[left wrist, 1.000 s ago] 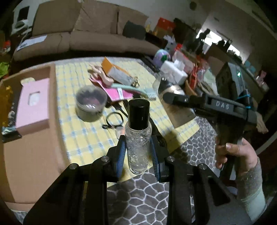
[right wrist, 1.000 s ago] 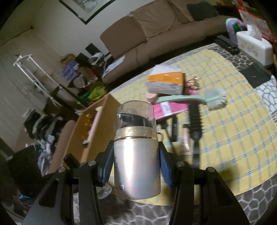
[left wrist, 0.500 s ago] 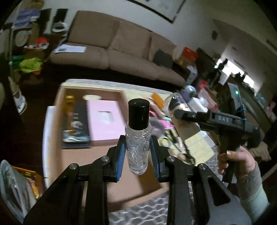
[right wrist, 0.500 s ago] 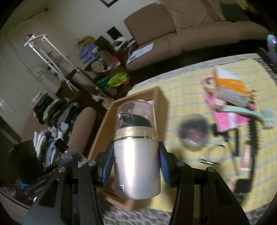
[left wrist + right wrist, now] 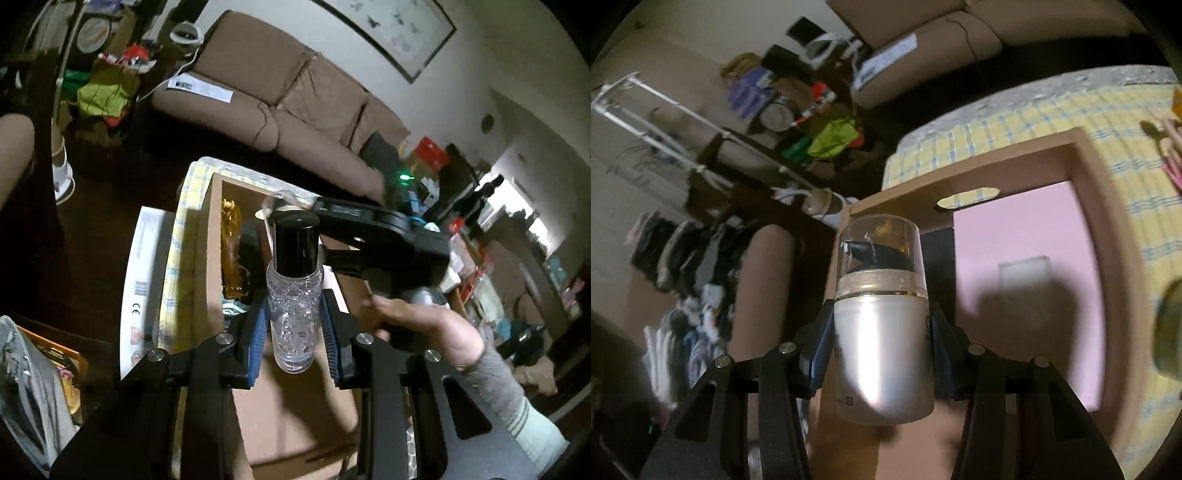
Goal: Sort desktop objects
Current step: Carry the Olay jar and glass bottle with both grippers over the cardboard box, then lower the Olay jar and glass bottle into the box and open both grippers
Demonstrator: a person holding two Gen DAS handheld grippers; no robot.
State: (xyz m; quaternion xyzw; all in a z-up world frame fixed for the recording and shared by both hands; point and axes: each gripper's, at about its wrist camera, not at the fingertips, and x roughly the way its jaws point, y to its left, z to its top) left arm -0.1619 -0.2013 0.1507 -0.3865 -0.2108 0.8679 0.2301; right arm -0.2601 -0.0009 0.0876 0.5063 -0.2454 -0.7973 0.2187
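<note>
Carrying upright, left tool (image 5: 294,328) clamping clear bottle (image 5: 294,317), right tool (image 5: 881,354) clamping silver bottle (image 5: 882,347), cardboard box (image 5: 1086,155) lying toward twelve o'clock.

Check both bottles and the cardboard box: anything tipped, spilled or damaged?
Nothing stands out. The clear bottle with the black cap sits upright in the left tool, cap on. The silver pump bottle is upright in the right tool, its clear cover in place. Both hang over the cardboard box; no spill shows.
</note>
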